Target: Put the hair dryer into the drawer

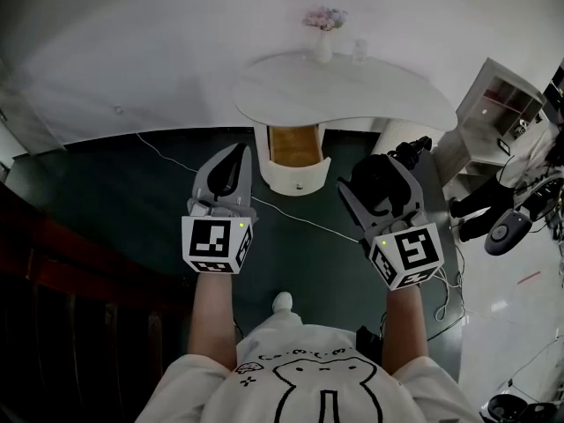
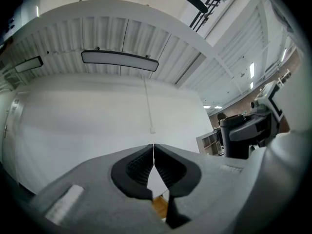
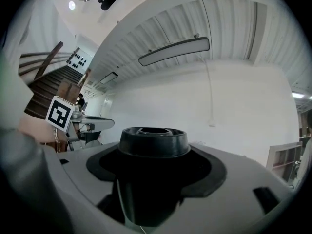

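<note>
Head view: the person stands on a dark floor (image 1: 106,192) facing a white kidney-shaped worktop (image 1: 352,91) at 12 o'clock. Under it the drawer (image 1: 293,146) stands pulled open, its wooden inside bare. A vase of flowers (image 1: 323,32) stands at the worktop's far edge. The left gripper (image 1: 236,155) is held up at 11 o'clock, the right gripper (image 1: 381,167) at 1 o'clock. Black shows between the right one's jaws: the hair dryer (image 1: 377,190), raised above the floor and short of the drawer. A white cable (image 1: 300,216) trails across the floor between the grippers.

Left gripper view: the left gripper (image 2: 153,152) has its jaws closed tip to tip, with nothing between them. The right gripper (image 2: 243,135) shows at 3 o'clock.

Right gripper view: the right gripper (image 3: 155,156) is clamped around the hair dryer (image 3: 153,141), whose round black end fills the gap between the jaws. The left gripper's marker cube (image 3: 61,113) sits at 9 o'clock.
</note>
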`<state>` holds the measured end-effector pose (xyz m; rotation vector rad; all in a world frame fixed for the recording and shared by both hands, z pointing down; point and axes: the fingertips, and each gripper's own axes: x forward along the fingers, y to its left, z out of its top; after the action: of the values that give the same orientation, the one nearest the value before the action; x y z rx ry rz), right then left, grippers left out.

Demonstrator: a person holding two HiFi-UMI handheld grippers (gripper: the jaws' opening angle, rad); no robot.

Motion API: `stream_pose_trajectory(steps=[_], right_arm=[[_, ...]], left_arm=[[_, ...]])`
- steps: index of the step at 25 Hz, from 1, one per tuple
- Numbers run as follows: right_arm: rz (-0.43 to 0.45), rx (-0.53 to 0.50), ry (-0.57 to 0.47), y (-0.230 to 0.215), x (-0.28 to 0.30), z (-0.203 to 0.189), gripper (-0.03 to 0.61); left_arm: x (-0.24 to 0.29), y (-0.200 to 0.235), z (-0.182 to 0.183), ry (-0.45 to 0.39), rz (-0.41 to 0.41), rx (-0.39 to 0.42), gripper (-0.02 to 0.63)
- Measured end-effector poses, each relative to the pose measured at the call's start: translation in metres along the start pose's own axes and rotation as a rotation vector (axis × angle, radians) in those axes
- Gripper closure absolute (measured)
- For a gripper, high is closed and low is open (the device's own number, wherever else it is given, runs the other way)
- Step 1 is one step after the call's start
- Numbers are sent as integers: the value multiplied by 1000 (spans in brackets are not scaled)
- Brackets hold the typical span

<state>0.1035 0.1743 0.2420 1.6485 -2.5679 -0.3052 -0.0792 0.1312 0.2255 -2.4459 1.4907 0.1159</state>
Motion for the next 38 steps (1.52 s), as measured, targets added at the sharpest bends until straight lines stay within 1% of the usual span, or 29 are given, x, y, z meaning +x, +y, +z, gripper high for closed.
stream_pose_trajectory(steps=[7, 11, 19, 24, 31, 38], right_arm=[[6, -9, 36, -8, 93, -5, 227], [8, -17, 62, -3, 129, -15, 227], [37, -24, 103, -10, 153, -35, 227], [53, -4, 105, -23, 169, -49, 227], [83, 12, 79, -61, 224, -58, 227], [116, 20, 67, -115, 276, -71, 227]], left_arm=[[65, 66, -27, 24, -11, -25, 597], [88, 93, -47, 37, -21, -50, 597], [112, 95, -72, 67, -31, -68, 597], [126, 97, -81, 75, -17, -56, 597], [181, 111, -93, 83, 13, -37, 597], [242, 118, -104, 87, 61, -19, 597]])
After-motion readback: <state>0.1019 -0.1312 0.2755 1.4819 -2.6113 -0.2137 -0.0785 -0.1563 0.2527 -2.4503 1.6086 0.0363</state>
